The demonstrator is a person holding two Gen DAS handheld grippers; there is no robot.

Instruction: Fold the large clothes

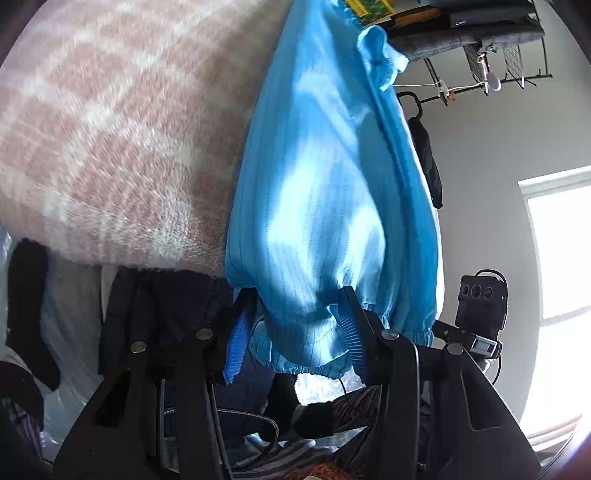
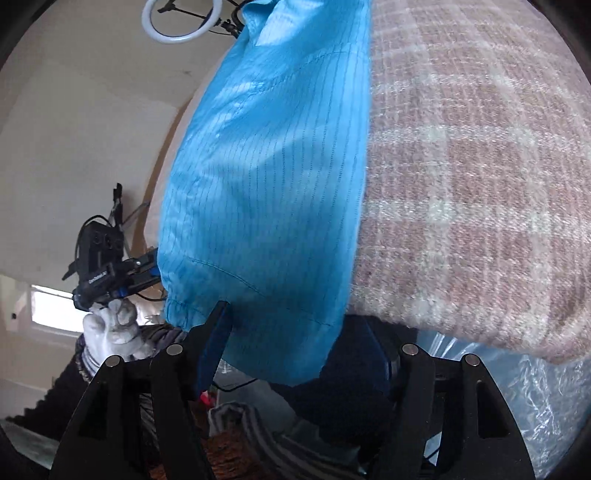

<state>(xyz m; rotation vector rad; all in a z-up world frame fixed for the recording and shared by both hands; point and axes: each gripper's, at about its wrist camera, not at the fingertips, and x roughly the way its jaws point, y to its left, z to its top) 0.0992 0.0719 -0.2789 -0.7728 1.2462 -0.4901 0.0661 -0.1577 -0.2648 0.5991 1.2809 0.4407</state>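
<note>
A bright blue pinstriped garment with elastic hems (image 1: 325, 192) hangs stretched in the air, its far end resting toward the pink and white checked blanket (image 1: 110, 140). My left gripper (image 1: 295, 328) has its jaws apart with a gathered elastic hem lying between the blue pads (image 1: 351, 332); whether they pinch it is unclear. In the right wrist view the same garment (image 2: 266, 177) hangs down between my right gripper (image 2: 295, 347) fingers (image 2: 214, 339), its hem edge between them, jaws wide apart. The other gripper shows at the left, held by a white-gloved hand (image 2: 114, 328).
The checked blanket (image 2: 480, 166) covers a bed. Dark clothes (image 1: 162, 310) and a black sock (image 1: 29, 310) lie on clear plastic (image 2: 517, 398) below it. A metal rack with hangers (image 1: 480, 66), a bright window (image 1: 561, 258) and a ring light (image 2: 184, 18) stand around.
</note>
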